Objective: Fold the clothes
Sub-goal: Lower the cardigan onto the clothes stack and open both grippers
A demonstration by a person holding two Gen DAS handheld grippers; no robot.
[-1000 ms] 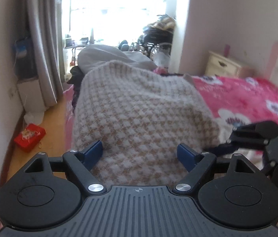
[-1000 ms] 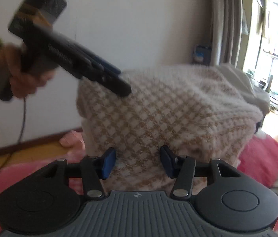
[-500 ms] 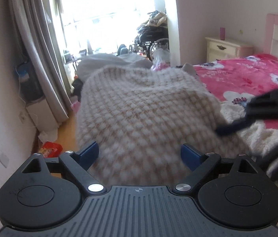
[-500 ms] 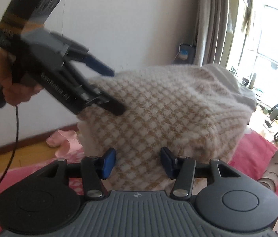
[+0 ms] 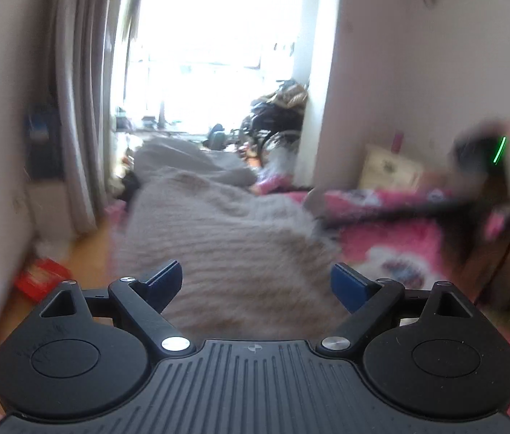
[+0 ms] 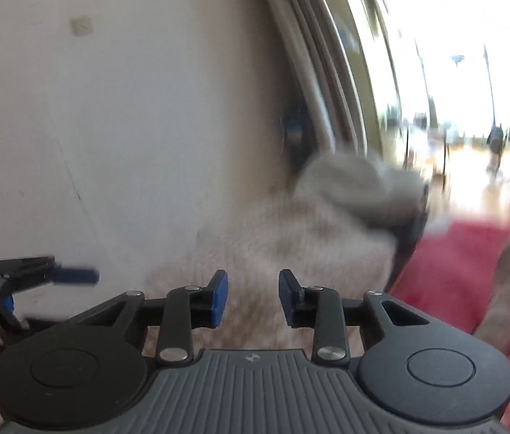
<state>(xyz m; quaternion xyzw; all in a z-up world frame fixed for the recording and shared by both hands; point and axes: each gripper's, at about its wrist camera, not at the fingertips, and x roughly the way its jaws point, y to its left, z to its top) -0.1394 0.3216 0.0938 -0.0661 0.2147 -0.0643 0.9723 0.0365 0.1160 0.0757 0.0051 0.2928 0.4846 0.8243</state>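
A cream and tan houndstooth sweater (image 5: 226, 238) lies bunched on the bed ahead of both grippers, blurred by motion. My left gripper (image 5: 256, 284) is open wide, and the sweater shows beyond its blue pads with nothing pressed. My right gripper (image 6: 253, 296) has its jaws closing. A clear gap remains between the pads, with the sweater (image 6: 291, 246) just past them and no fabric pinched. The right gripper's blurred dark body (image 5: 479, 155) hangs above the bed at the right. A blue fingertip (image 6: 74, 275) of the left gripper shows at the far left.
The bed has a pink flowered cover (image 5: 392, 238). Grey bedding (image 5: 182, 162) is heaped behind the sweater. Grey curtains (image 5: 77, 108) and a bright window stand at the back. A cream nightstand (image 5: 389, 170) is at the right and a red packet (image 5: 41, 275) lies on the floor.
The right gripper's pads have come closer together while it rolled and lifted. The sweater sits lower in both views. In the right wrist view the left gripper dropped from upper left to lower left.
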